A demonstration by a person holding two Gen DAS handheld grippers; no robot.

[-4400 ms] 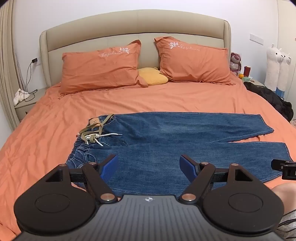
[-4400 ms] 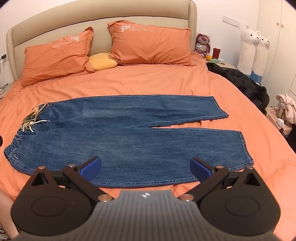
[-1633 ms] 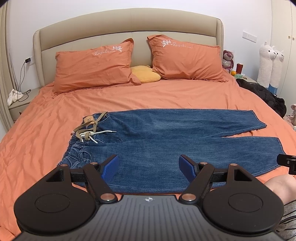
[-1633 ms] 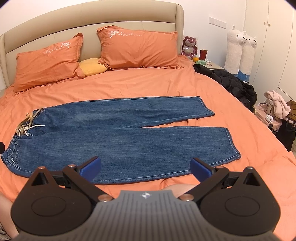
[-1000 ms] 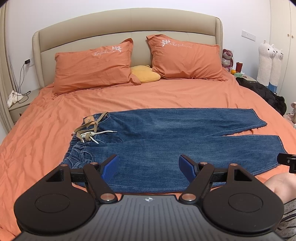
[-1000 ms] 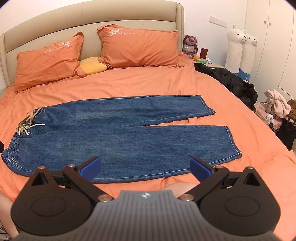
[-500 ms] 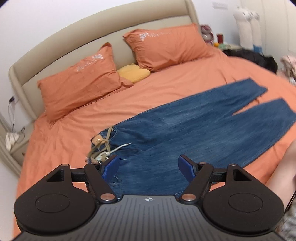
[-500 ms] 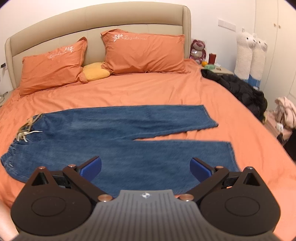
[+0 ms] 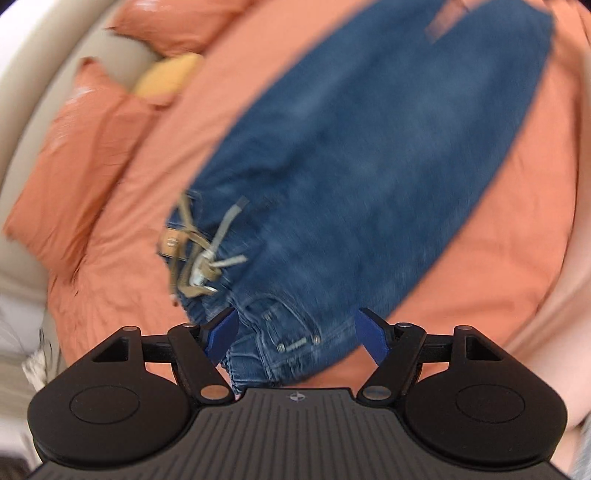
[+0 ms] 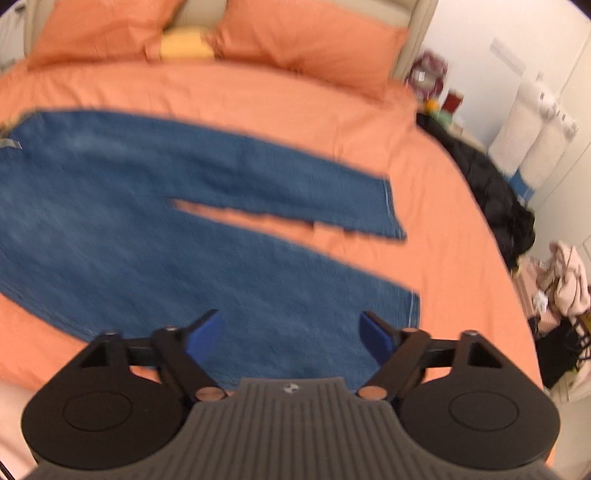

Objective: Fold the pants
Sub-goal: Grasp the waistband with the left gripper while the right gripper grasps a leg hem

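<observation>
The biggest risk is a shallow or off-target pinch. The left gripper (image 9: 295, 330) hangs with its jaws apart over the waistband corner of the jeans (image 9: 369, 155), and that corner is thick with seams, rivets and a bunched elastic edge; if the pads close on only 1 layer, or on the orange bedspread (image 9: 498, 229) beneath, the near half of the garment sags or the sheet lifts with it. The tan drawstring (image 9: 199, 258), lying loose at about 10 o'clock from that gripper, could snag a finger and drag the waist out of line.

The right gripper (image 10: 290, 334) is also released, with nothing between its pads; its jaws have just been closing while it hangs over the near leg, with the hem (image 10: 413, 306) at about 2 o'clock from it. Closing before it reaches the hem would grab mid-leg cloth and make a crooked fold. Both views are blurred, so exact contact cannot be told.

The jeans are mid-blue denim, spread flat across the bed with the 2 legs side by side and a narrow wedge of bedspread showing between them. The waist lies toward the left gripper, the hems toward the right gripper, and the pillows (image 10: 303, 33) lie at 12 o'clock beyond the jeans.
</observation>
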